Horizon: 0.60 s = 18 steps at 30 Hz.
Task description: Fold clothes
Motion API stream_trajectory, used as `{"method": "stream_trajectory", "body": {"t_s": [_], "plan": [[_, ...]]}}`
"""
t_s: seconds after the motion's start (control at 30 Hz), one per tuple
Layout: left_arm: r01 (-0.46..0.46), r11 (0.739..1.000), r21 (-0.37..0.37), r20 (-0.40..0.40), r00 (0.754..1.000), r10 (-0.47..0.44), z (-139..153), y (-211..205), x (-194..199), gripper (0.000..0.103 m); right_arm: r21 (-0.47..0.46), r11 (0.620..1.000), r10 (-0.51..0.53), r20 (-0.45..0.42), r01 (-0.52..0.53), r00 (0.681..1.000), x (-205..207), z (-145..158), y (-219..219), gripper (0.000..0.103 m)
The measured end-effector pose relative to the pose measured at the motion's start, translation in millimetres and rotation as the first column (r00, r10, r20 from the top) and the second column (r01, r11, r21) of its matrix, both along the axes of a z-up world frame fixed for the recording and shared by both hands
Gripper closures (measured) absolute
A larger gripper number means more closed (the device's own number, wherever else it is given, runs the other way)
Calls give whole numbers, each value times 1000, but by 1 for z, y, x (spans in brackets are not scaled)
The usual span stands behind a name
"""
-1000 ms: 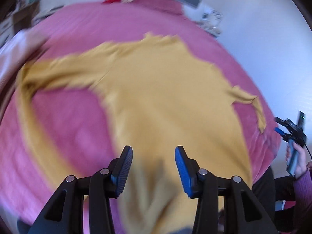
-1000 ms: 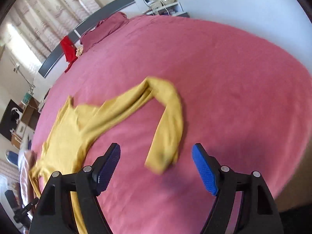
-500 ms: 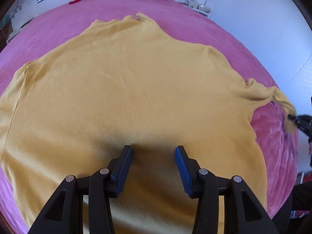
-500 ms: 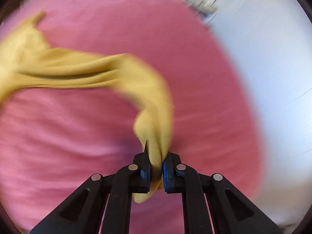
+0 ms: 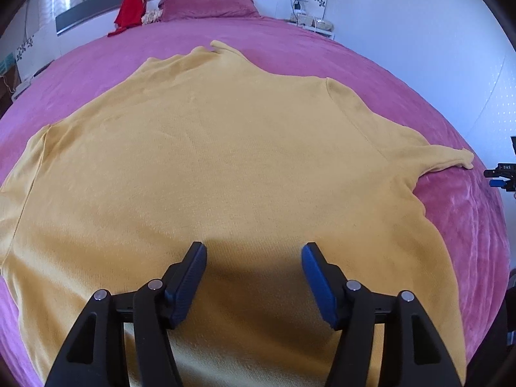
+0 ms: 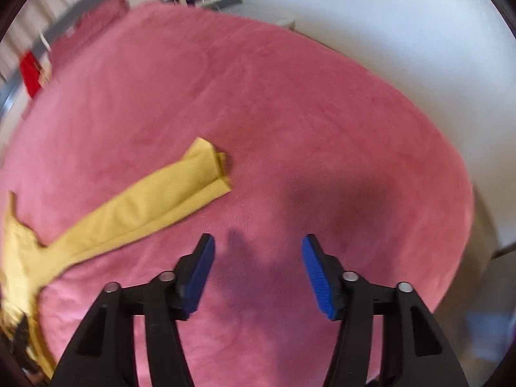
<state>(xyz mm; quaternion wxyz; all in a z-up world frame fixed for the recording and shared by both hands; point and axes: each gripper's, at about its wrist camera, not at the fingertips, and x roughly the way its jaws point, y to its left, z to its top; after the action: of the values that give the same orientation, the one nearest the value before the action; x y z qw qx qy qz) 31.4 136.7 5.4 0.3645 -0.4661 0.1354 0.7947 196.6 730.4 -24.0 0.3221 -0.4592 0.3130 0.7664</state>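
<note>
Left tool (image 5: 253,258) opening over sweater (image 5: 225,161), holding nothing; right tool (image 6: 256,251) opening, empty, sleeve (image 6: 145,206) at ten o'clock. Spread flat on bed (image 6: 322,113); no fold made.

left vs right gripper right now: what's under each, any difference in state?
The left gripper hovers over the yellow sweater; the right gripper hovers over bare pink bedspread, the sleeve lying off to its left. The left view is sharp, the right blurred. Shared: both jaws are opening, nothing between them.
</note>
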Motion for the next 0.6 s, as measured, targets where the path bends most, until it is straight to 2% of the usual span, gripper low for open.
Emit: {"method": "stream_trajectory", "body": {"t_s": [0.03, 0.17, 0.27, 0.33, 0.37, 0.4, 0.43, 0.47, 0.5, 0.57, 0.6], "plan": [[-9, 1000, 5, 12, 1000, 9, 3, 4, -4, 40, -23, 1000, -7, -55, 6, 998, 2, 2, -5, 37], [-44, 998, 36, 53, 998, 42, 11, 26, -22, 40, -131, 991, 14, -197, -40, 980, -26, 9, -18, 36], [-56, 998, 18, 49, 997, 55, 11, 51, -33, 40, -140, 990, 0, -151, -22, 989, -49, 6, -8, 36], [-58, 998, -10, 26, 998, 58, 9, 68, -37, 38, -135, 991, -14, -87, 2, 996, -62, 3, 7, 37], [-57, 998, -29, 7, 998, 57, 6, 76, -38, 32, -136, 991, -17, -54, 10, 998, -65, 0, 14, 49], [-49, 998, -34, -6, 999, 49, 3, 80, -37, 28, -135, 991, -20, -23, 17, 1000, -68, -3, 21, 81], [-39, 999, -32, -17, 999, 38, 1, 83, -34, 14, -119, 993, 3, -15, -5, 1000, -74, -2, 16, 86], [-12, 1000, -21, -38, 999, 12, -3, 85, -27, 0, -102, 994, 27, -8, -27, 1000, -79, -2, 12, 88], [10, 999, -38, -93, 996, -14, -7, 88, -17, 0, -86, 995, 49, -1, -49, 999, -84, -2, 7, 91], [22, 995, -97, -191, 981, -40, -11, 93, -1, 0, -65, 996, 57, -71, -61, 996, -71, 16, -4, 91], [20, 995, -102, -197, 980, -40, -11, 92, 0, 0, -55, 996, 60, -106, -66, 993, -64, 25, -10, 91]]}}
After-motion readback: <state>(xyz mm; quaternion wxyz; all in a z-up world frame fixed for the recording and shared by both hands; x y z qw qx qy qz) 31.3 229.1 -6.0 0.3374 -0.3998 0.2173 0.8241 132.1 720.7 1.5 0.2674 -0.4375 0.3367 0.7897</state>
